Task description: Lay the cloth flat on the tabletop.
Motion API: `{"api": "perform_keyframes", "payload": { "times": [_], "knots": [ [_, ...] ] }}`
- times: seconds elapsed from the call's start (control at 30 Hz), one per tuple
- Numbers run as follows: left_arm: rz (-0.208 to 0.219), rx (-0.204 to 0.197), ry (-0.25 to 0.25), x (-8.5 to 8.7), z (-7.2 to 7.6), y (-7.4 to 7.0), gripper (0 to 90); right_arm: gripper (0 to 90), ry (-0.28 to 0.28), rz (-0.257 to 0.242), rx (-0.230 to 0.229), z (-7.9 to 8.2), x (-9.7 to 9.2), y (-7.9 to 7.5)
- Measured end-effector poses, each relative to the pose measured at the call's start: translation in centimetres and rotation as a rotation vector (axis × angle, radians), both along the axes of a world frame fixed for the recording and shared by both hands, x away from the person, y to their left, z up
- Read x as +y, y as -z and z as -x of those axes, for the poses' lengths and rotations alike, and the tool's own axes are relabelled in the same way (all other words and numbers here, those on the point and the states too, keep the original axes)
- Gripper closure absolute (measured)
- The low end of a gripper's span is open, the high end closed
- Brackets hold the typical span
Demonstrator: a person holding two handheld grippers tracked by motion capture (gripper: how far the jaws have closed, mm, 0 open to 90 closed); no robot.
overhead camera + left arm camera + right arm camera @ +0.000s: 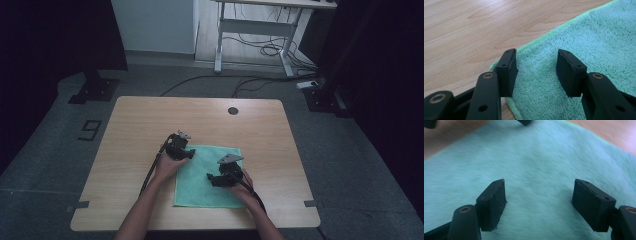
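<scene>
- Your left gripper [536, 72] sits with jaws apart over the near-left corner of the green towel [207, 175]; nothing is pinched yet.
- Your right gripper [539, 205] has its jaws wide apart, low over the towel's middle, gripping nothing.
- The towel lies flat and unfolded on the bench [145, 120], near its front edge.
- Judged from this, any folding is all still to do.
</scene>
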State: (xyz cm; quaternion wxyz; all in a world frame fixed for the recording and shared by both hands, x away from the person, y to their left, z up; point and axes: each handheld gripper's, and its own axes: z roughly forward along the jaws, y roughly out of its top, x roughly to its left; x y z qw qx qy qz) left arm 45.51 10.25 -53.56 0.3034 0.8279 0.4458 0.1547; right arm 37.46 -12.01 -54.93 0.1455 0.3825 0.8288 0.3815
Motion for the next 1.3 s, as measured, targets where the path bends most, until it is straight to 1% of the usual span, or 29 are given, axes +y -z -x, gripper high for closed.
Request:
{"api": "perform_keyframes", "payload": {
  "times": [0.07,0.1,0.13,0.33,0.37,0.4,0.43,0.47,0.5,0.53,0.57,0.6,0.67,0.7,0.73,0.77,0.8,0.83,0.9,0.93,1.0,1.03,1.07,1.1,1.13,1.17,1.2,1.23,1.3],
  "knots": [
    [0.002,-0.002,-0.001,0.0,0.0,0.0,50.4,29.4,0.004,-0.047,0.001,-0.2,-0.7,0.2],
    [0.004,-0.003,-0.001,0.0,0.0,0.0,50.4,29.4,0.008,-0.049,0.004,-0.3,-0.8,0.2],
    [0.005,-0.003,0.000,0.0,0.0,0.0,50.5,29.4,0.014,-0.025,-0.009,-0.2,-1.1,0.2],
    [0.006,0.002,-0.008,0.0,0.0,0.0,50.5,29.0,0.066,-0.053,-0.006,-0.1,-2.8,0.3],
    [0.007,0.016,-0.020,-0.1,0.0,-0.1,50.2,28.9,0.065,-0.057,-0.003,0.0,-2.9,0.3],
    [0.012,0.040,-0.026,-0.2,0.0,-0.4,50.0,28.7,0.067,-0.062,-0.002,0.2,-3.0,0.3],
    [0.014,0.033,-0.032,-0.3,0.2,-0.7,50.0,28.5,0.069,-0.058,-0.001,0.4,-2.9,0.3],
    [0.010,0.001,-0.034,-0.3,0.5,-1.2,49.9,28.1,0.070,-0.049,-0.006,0.7,-2.8,0.3],
    [0.026,-0.024,-0.034,-0.3,1.0,-1.9,50.4,27.5,0.066,-0.039,-0.010,1.1,-2.6,0.3],
    [0.052,-0.034,-0.023,-0.3,1.5,-2.5,50.7,26.5,0.064,-0.034,-0.009,1.4,-2.4,0.3],
    [0.054,-0.042,-0.007,-0.3,2.2,-3.1,50.6,26.1,0.053,-0.035,-0.010,1.6,-2.3,0.3],
    [0.051,-0.042,-0.002,-0.3,2.6,-3.3,50.5,25.8,0.048,-0.038,-0.006,1.8,-2.4,0.3],
    [0.064,-0.034,0.022,-0.3,3.9,-3.7,49.9,25.7,0.050,-0.068,0.011,1.7,-2.6,0.3],
    [0.075,-0.029,0.044,-0.4,4.9,-3.7,49.8,25.9,0.048,-0.086,0.025,1.6,-2.7,0.2],
    [0.081,-0.027,0.056,-0.6,5.5,-3.6,49.5,26.3,0.045,-0.102,0.040,1.4,-3.0,0.1],
    [0.092,-0.017,0.081,-0.7,6.5,-3.3,49.2,26.6,0.046,-0.104,0.041,1.3,-3.2,0.0],
    [0.099,-0.010,0.095,-0.8,7.2,-3.0,48.6,27.8,0.059,-0.101,0.025,1.2,-3.6,-0.4],
    [0.112,0.003,0.108,-1.0,8.4,-2.5,48.4,28.7,0.071,-0.102,0.013,1.0,-3.9,-0.6],
    [0.123,0.013,0.127,-1.1,9.6,-1.6,48.1,31.1,0.099,-0.117,-0.003,0.4,-5.1,-1.3],
    [0.126,0.023,0.135,-1.2,10.1,-1.1,47.9,32.0,0.110,-0.109,-0.014,0.1,-5.3,-1.5],
    [0.114,0.027,0.148,-1.4,10.9,-0.3,47.5,33.8,0.134,-0.076,-0.034,-0.8,-5.9,-1.8],
    [0.093,0.021,0.151,-1.6,11.2,0.2,47.4,34.5,0.146,-0.064,-0.037,-1.2,-6.1,-1.9],
    [0.083,0.007,0.155,-1.6,11.5,0.3,47.1,36.6,0.170,-0.048,-0.049,-1.9,-6.4,-2.0],
    [0.074,-0.005,0.154,-1.6,11.7,0.4,47.1,37.1,0.180,-0.042,-0.051,-2.4,-6.6,-2.1],
    [0.068,-0.010,0.154,-1.6,11.8,0.4,47.1,37.7,0.187,-0.022,-0.047,-3.1,-6.9,-2.1],
    [0.050,-0.021,0.157,-1.6,12.0,0.4,47.1,38.2,0.194,-0.008,-0.045,-3.6,-7.0,-2.0],
    [0.038,-0.030,0.162,-1.6,12.2,0.5,46.8,39.2,0.208,0.020,-0.037,-4.3,-7.1,-1.8],
    [0.034,-0.034,0.166,-1.6,12.3,0.5,46.3,40.3,0.212,0.037,-0.032,-4.8,-7.2,-1.6],
    [0.030,-0.037,0.169,-1.6,12.4,0.5,45.6,42.8,0.217,0.052,-0.021,-5.5,-7.3,-1.1]
  ]
}}
